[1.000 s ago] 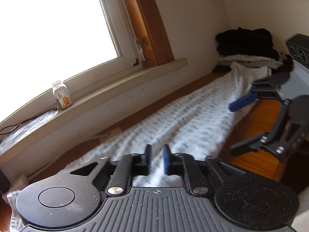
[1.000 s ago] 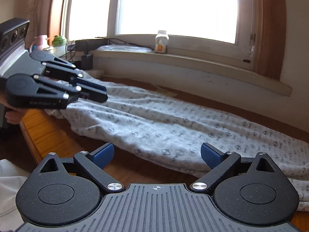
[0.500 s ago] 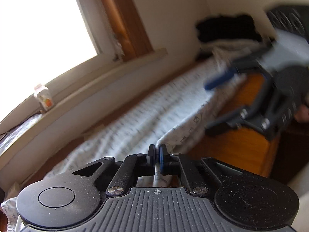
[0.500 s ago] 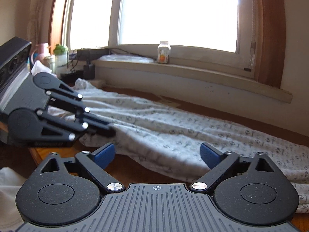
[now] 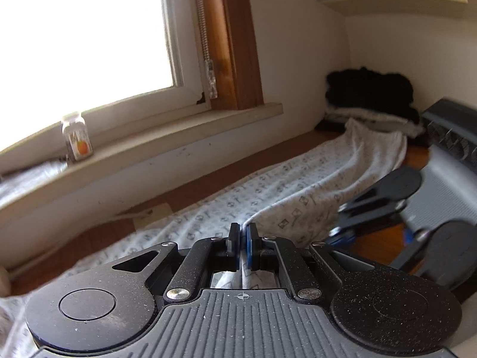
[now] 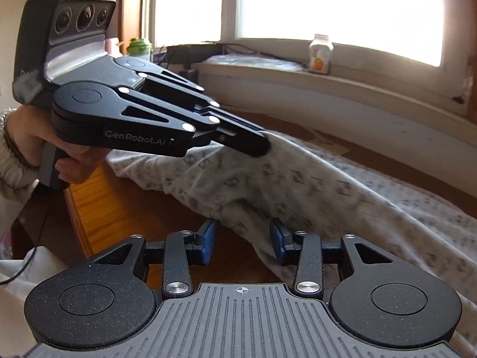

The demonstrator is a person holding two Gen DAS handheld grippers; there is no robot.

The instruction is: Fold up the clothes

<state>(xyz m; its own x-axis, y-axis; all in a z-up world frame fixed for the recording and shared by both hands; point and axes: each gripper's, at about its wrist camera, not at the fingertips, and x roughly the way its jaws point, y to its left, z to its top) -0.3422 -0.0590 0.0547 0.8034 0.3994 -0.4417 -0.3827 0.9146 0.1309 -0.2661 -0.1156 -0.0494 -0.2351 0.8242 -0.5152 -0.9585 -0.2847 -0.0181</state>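
Pinching a raised fold of the patterned garment (image 5: 298, 197) on the wooden table (image 6: 98, 197), the left gripper (image 5: 242, 235) angles downward; the right gripper (image 6: 242, 240) closes around its hem, below the windowsill bottle (image 6: 320, 55).

My left wrist view looks along its own jaws, low and close over the patterned garment (image 5: 298, 197), facing the far corner with the window at left. My right wrist view faces the window squarely from the worktop's (image 6: 98, 197) near edge. Both share the garment, the windowsill bottle (image 5: 76, 140) and each other's gripper.
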